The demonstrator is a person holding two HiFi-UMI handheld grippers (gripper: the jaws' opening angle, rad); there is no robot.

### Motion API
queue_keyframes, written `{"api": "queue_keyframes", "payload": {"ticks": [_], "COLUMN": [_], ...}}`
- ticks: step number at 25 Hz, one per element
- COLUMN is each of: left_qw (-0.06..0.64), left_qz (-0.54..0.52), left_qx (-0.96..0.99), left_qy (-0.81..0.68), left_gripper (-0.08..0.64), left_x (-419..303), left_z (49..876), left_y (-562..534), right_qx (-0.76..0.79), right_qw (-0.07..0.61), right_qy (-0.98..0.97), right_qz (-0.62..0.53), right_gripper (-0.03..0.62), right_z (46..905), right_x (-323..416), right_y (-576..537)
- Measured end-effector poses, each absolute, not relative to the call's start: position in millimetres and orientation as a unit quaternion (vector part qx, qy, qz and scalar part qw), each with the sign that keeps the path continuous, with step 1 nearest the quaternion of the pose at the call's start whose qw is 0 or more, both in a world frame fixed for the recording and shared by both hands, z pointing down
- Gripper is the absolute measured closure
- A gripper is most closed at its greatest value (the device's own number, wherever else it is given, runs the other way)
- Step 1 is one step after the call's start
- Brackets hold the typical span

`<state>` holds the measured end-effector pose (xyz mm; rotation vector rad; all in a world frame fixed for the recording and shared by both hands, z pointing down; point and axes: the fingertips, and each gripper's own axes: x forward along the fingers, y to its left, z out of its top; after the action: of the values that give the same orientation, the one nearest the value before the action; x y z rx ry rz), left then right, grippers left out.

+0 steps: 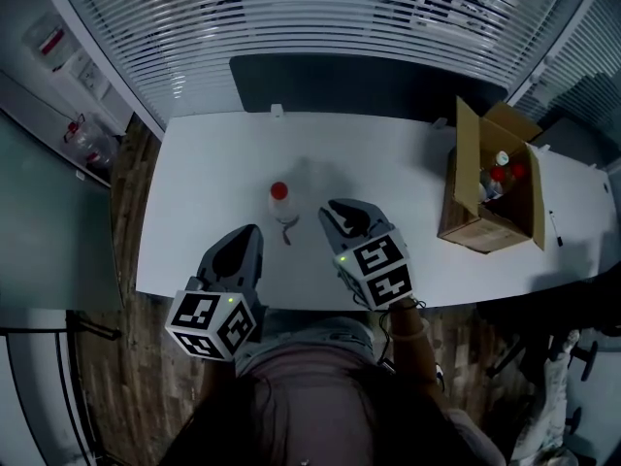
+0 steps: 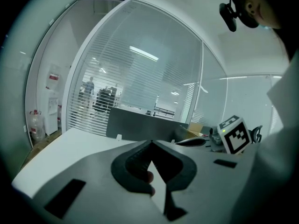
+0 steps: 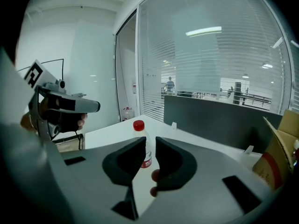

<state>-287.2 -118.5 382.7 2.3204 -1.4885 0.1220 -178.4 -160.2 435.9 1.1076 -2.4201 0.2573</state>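
While the right tool (image 3: 150, 142) holds its jaws only narrowly apart with nothing between them, the bottle (image 3: 139, 129) stands upright on the bench (image 1: 213, 163), just beyond the tips and a little to the left. The left tool (image 2: 150, 143) is closed and empty, near the bottle's other side. That gap looks too tight for the bottle. If the tool is pushed forward like this, a jaw tip would likely strike the bottle and topple it, and it could roll across the bench. The box (image 1: 485, 212) sits well apart on the right.
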Motion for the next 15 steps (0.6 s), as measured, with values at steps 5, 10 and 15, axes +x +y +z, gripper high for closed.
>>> {"api": "queue_keyframes", "payload": {"ticks": [5,10,15], "left_qw": [0.193,0.197,0.196], "left_qz": [0.041,0.038,0.033], "left_qx": [0.821,0.816,0.817], "left_qy": [-0.536,-0.541,-0.542], "left_gripper": [0.552,0.552,0.552], "left_x": [-261.4,-236.6,-216.2], "left_z": [380.3,378.7,377.3], "left_y": [-110.1,-103.0,-97.3], "right_qx": [0.395,0.397,0.395], "right_qw": [0.22,0.225,0.21], "right_qy": [-0.887,-0.885,-0.89], "right_qz": [0.095,0.09,0.089], "right_gripper": [0.526,0.538,0.546], "right_z": [421.4,417.4,411.0], "right_x": [-160.1,-129.0,-111.5], "right_y": [-150.1,-145.8,-142.7]}}
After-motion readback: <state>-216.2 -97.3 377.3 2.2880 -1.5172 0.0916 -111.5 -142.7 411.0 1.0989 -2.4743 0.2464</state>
